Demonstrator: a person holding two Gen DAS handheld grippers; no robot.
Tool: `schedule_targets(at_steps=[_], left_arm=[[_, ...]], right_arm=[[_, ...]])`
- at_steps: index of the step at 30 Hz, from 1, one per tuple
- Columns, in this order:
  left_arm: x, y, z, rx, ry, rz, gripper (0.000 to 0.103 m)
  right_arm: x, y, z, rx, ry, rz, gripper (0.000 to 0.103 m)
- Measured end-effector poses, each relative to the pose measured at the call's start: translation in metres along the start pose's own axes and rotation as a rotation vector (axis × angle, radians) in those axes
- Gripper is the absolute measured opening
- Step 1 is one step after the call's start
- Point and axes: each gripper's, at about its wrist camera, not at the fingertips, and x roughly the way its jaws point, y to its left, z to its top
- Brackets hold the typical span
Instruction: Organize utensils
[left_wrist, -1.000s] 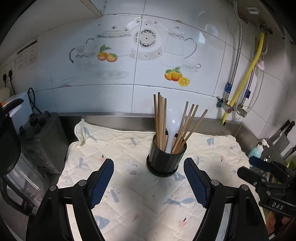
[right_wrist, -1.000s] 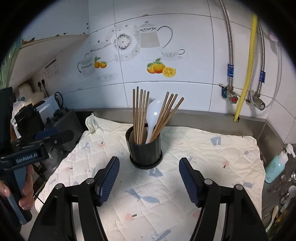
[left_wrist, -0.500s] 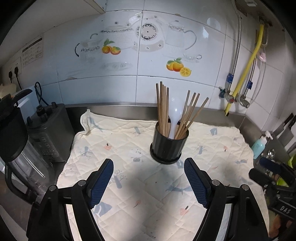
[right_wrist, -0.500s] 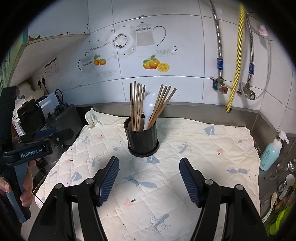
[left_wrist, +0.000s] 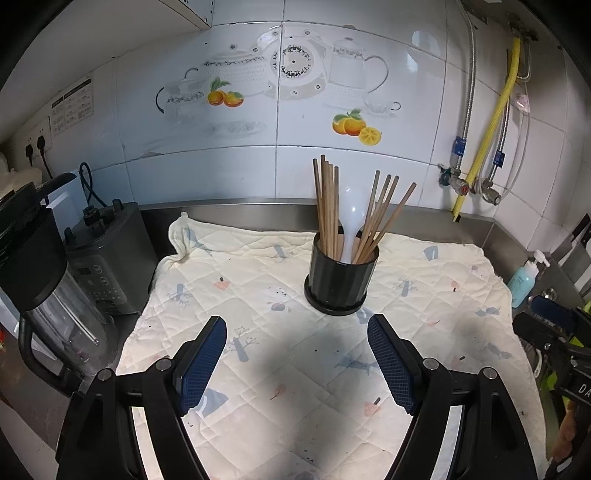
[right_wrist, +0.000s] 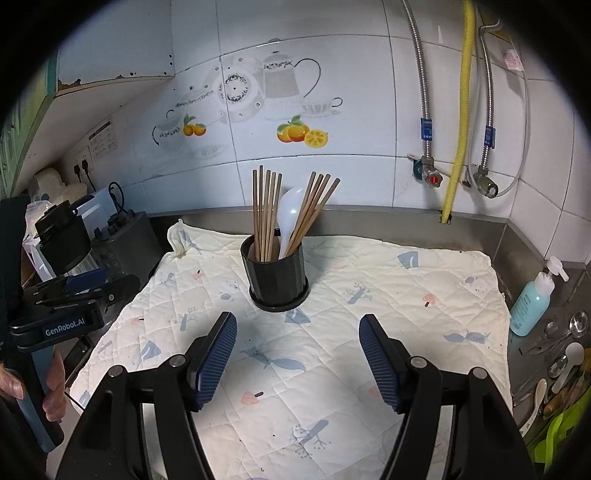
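Change in view: against the pictures a second before, both wrist cameras had drawn back from the black holder; it sat smaller and farther off, with more of the quilted cloth showing in front.
Holder contents: same in both moments, nothing added or lifted out that I could see.
Meaning for task: judged as a retreat after loading, the counter work likely near done or between items; no loose utensil lay on the cloth.
Left gripper: jaws wide apart, nothing between the blue pads, hovering over bare cloth short of the holder.
Right gripper: jaws spread, empty, also short of the holder.
Task thing, place: holder stood upright mid-cloth, toward the back wall, well ahead of both pairs of fingers.
Count, chopsticks: about five in the upright left bunch, about four leaning right; nine or so, overlap made it unsure.
Count, spoon: one white spoon, between the two bunches.
Count, holders: one.
Count, grippers: two.
Spare utensils: several spoons lay off the cloth's right edge by the teal soap bottle; too crowded to number.
Left of the cloth: one blender, one glass jug.
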Motion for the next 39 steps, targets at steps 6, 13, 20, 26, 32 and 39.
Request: schedule_targets(at_steps=[6, 13, 20, 26, 32, 39], left_arm=[[0.003, -0.006, -0.005, 0.015, 0.010, -0.001, 0.084], [0.007, -0.011, -0.009, 0.024, 0.014, -0.004, 0.084], [0.011, -0.014, -0.011, 0.034, 0.021, 0.002, 0.084], [0.015, -0.015, -0.013, 0.038, 0.032, 0.007, 0.084], [0.016, -0.016, -0.014, 0.041, 0.032, 0.008, 0.084], [0.014, -0.017, -0.014, 0.044, 0.027, 0.008, 0.084]], right_arm=[[0.000, -0.006, -0.002, 0.014, 0.003, -0.001, 0.076], [0.002, -0.012, -0.005, 0.027, 0.010, -0.001, 0.076], [0.003, -0.016, -0.006, 0.038, 0.012, 0.004, 0.076], [0.005, -0.017, -0.006, 0.039, 0.016, 0.006, 0.076], [0.007, -0.018, -0.007, 0.048, 0.021, 0.011, 0.076], [0.008, -0.018, -0.009, 0.049, 0.023, 0.013, 0.076]])
